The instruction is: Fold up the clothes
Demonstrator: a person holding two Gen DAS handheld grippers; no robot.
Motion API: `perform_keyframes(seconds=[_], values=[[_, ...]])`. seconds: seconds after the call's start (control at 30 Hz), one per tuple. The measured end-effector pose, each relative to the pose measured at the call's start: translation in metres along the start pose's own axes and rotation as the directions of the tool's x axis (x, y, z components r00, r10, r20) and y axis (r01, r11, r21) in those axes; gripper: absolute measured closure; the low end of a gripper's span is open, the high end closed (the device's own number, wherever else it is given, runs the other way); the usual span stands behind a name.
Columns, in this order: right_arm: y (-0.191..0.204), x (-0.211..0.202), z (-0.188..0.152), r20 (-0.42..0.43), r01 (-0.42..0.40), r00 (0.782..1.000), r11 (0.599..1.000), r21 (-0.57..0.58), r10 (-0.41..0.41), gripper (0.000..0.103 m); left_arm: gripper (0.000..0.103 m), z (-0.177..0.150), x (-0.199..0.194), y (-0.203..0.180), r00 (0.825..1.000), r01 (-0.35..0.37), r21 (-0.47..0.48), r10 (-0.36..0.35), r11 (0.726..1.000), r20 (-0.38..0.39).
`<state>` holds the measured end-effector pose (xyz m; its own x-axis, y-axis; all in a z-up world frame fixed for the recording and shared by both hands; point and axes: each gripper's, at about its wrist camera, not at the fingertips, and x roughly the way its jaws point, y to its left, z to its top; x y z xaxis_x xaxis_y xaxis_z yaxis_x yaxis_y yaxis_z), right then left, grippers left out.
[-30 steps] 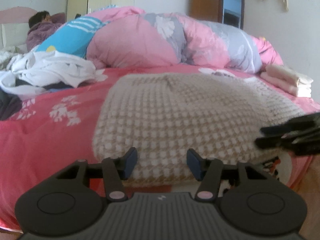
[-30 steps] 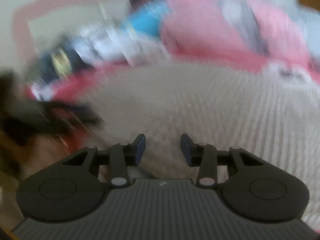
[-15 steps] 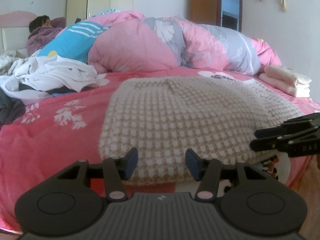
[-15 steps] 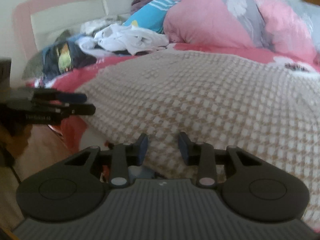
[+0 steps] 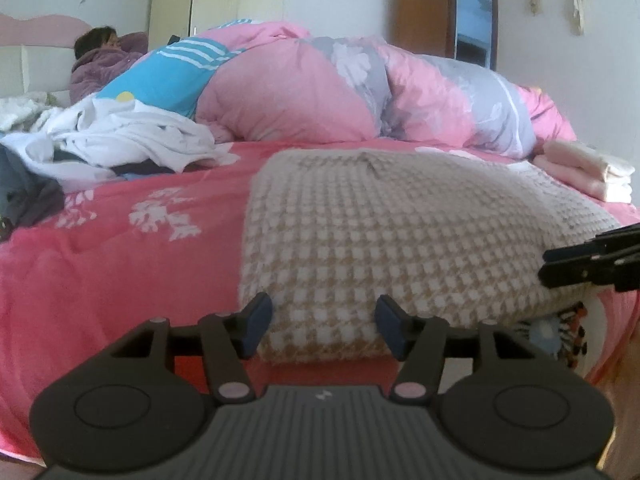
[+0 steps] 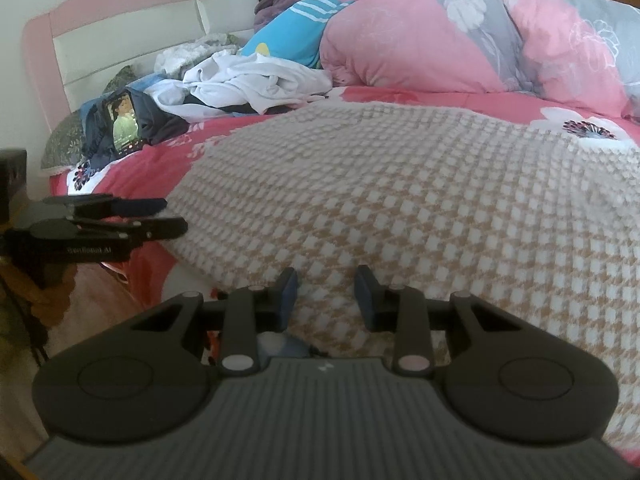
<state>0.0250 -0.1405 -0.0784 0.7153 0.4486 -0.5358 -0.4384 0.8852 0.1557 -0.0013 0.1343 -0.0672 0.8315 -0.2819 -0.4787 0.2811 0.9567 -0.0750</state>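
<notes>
A beige and white houndstooth knit garment [image 5: 400, 232] lies spread flat on the pink bed; it also fills the right wrist view [image 6: 420, 208]. My left gripper [image 5: 320, 320] is open and empty, its jaws either side of the garment's near left hem at the bed edge. My right gripper [image 6: 326, 294] is open and empty over the garment's near hem further right. Each gripper shows in the other's view: the right one at the garment's right corner [image 5: 588, 260], the left one at its left corner [image 6: 120, 220].
A pile of white and dark unfolded clothes [image 5: 120, 144] lies at the back left. A big pink and grey duvet [image 5: 360, 92] runs across the back of the bed. Folded pale clothes [image 5: 588, 168] sit at the right. A person [image 5: 100, 60] lies by the headboard.
Both grippers have moved in closer to the garment's near hem. The right wrist view has gone from blurred to steady. Both stay open.
</notes>
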Motion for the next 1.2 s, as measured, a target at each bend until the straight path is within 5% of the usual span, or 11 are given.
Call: perform_keyframes(seconds=[0.4,0.53,0.57,0.83,1.0,1.2], values=[[-0.011,-0.003,-0.003,0.028,-0.037,0.999,0.997,0.073,0.035,0.073,0.047,0.015,-0.040,0.006,0.988,-0.015,-0.082,0.028,0.997,0.155],[-0.012,-0.003,-0.005,0.033,-0.042,0.999,0.996,0.077,0.040,0.073,0.086,0.013,-0.025,0.005,0.995,-0.080,-0.054,0.083,0.995,0.055],[-0.012,-0.003,-0.005,0.035,-0.044,0.999,0.996,0.078,0.041,0.073,0.085,0.008,-0.014,0.009,0.996,-0.093,-0.061,0.094,0.994,0.004],[-0.015,-0.004,-0.008,0.045,-0.059,0.997,0.995,0.086,0.055,0.073,0.084,0.015,-0.033,0.022,0.993,-0.051,-0.151,0.067,0.987,0.100],[-0.016,-0.005,-0.011,0.058,-0.068,0.996,0.993,0.093,0.063,0.073,0.084,0.040,-0.040,-0.003,0.986,0.000,-0.080,0.014,0.997,0.166],[-0.016,-0.006,-0.013,0.064,-0.072,0.996,0.993,0.094,0.066,0.073,0.084,0.031,-0.014,-0.045,0.990,0.115,0.008,-0.115,0.993,0.087]])
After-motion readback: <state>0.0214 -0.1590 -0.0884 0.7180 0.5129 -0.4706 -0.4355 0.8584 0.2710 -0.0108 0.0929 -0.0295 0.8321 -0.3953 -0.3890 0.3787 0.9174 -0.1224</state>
